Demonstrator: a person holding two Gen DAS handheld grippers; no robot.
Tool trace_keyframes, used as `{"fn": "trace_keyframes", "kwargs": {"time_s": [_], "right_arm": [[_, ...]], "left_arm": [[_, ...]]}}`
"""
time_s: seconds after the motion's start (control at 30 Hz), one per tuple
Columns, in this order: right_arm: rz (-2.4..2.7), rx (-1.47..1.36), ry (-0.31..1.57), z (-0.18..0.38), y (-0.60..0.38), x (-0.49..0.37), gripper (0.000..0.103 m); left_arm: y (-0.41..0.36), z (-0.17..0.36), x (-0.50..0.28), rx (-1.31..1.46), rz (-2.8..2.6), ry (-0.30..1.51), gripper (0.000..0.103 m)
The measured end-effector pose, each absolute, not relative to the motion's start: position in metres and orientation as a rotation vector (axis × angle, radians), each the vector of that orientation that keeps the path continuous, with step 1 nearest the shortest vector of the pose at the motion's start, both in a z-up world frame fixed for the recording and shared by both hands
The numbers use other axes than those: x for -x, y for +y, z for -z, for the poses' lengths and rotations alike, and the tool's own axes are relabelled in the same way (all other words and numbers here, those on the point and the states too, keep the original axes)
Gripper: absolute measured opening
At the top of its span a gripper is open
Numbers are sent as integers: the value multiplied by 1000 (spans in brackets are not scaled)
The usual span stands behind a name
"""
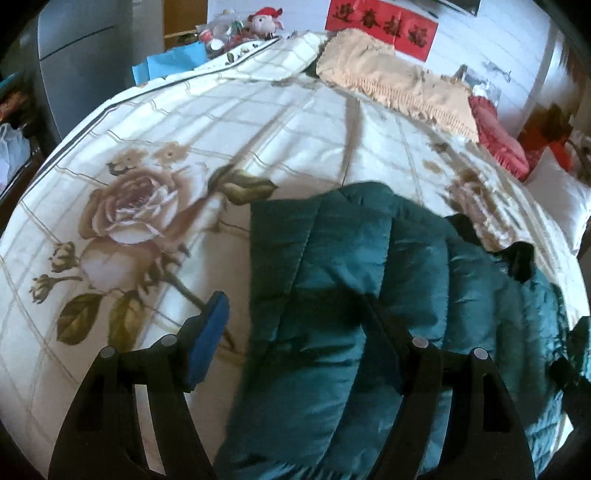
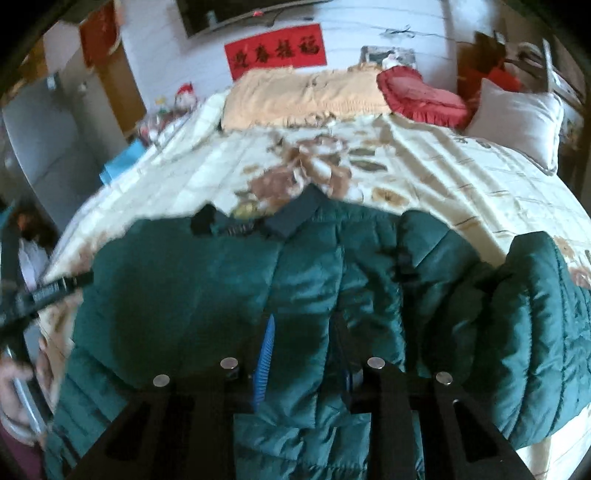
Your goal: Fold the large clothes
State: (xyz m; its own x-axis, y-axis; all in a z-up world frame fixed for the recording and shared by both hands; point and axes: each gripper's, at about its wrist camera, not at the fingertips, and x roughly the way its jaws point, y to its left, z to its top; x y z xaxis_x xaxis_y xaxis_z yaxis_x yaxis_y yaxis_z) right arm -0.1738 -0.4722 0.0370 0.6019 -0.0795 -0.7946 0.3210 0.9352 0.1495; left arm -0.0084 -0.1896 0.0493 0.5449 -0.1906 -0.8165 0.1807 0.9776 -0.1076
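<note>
Your bed point(image 1: 258, 122) fills both views, covered by a cream checked quilt point(image 1: 207, 147) with big rose prints; one rose sits left of centre in the left wrist view.

The dark green padded jacket point(image 2: 221, 295) lies on the quilt at the near edge of the bed. In the right wrist view it spreads across the whole lower half, collar point(image 2: 291, 218) toward the middle of the frame, one puffy sleeve point(image 2: 535, 332) bunched at the right edge. In the left wrist view the jacket point(image 1: 369, 277) takes the lower centre and lower right.

At the top of both frames:
- beige fringed blanket point(image 2: 295, 99) across the head of the bed
- white pillow point(image 2: 517, 118), upper right in the right wrist view
- red ruffled cushion point(image 2: 421, 98) between the beige fringed blanket and the white pillow
- red banner point(image 2: 275, 50) on the wall, black characters
- plush toy point(image 1: 264, 20), upper left of centre in the left wrist view

Your left gripper point(image 1: 295, 325): jaws spread wide, the left blue pad point(image 1: 207, 339) over bare quilt, the right finger over the jacket; nothing pinched.

Your right gripper point(image 2: 304, 354): jaws pinching a fold of the jacket at lower centre, green fabric bulging up between them, blue pad edge point(image 2: 264, 365) pressed against it.
</note>
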Motion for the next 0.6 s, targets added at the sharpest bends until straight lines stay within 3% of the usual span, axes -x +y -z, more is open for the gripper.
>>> {"fn": "trace_keyframes", "kwargs": {"time_s": [0.23, 0.6], "right_arm": [[296, -275, 923, -11, -489, 170, 29], [225, -283, 866, -55, -463, 206, 29]], "left_arm": [[-197, -36, 4, -29, 179, 965, 81], [-203, -35, 7, -73, 167, 942, 81]]}}
